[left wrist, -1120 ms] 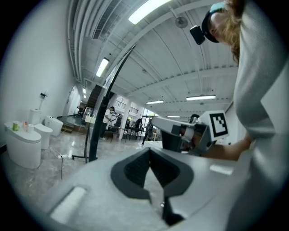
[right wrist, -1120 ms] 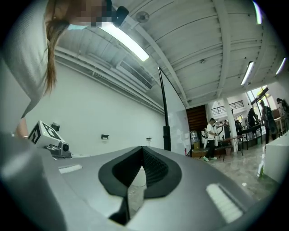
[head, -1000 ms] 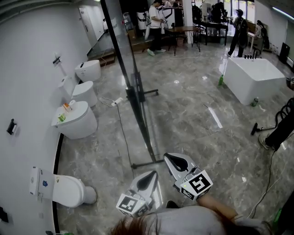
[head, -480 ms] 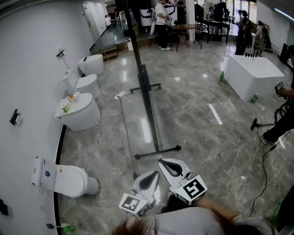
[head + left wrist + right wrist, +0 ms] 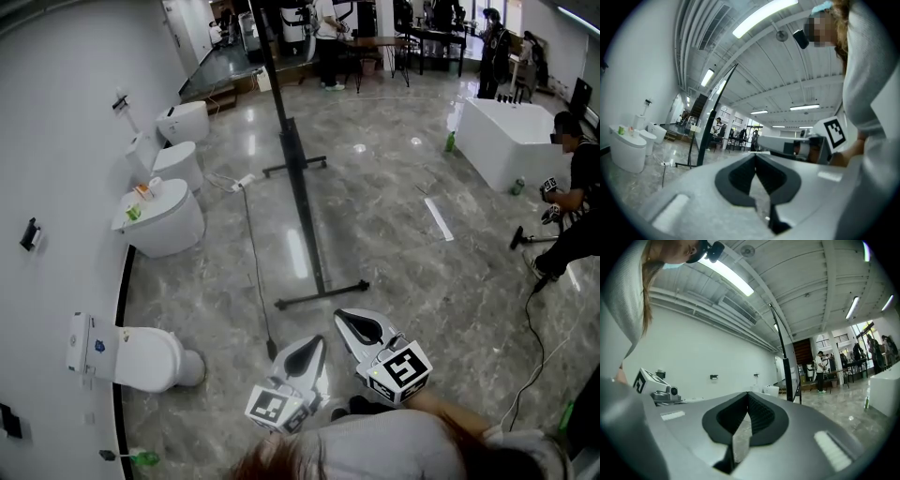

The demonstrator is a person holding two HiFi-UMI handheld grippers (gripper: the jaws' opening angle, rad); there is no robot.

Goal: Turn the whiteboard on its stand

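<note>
Black-edged tall whiteboard (image 5: 298, 178) on its dark metal stand (image 5: 323, 292) is standing edge-on ahead of both grippers, touching neither. That is fitting either a walk-up to swing it or a stand-off after swinging. Left gripper (image 5: 312, 349) and right gripper (image 5: 349, 322) are pointing level, side by side before the person, jaws pressed together on nothing — any grasp is going to need them spread.

Grey marble floor (image 5: 394, 234) (glossy, mirroring the lamps) spreads under ceiling strip lights (image 5: 764, 16). Far left of the white bathtub (image 5: 511, 150), toilets (image 5: 164, 220) line the white wall (image 5: 56, 141); beyond the bathtub stand tables (image 5: 375, 40).
</note>
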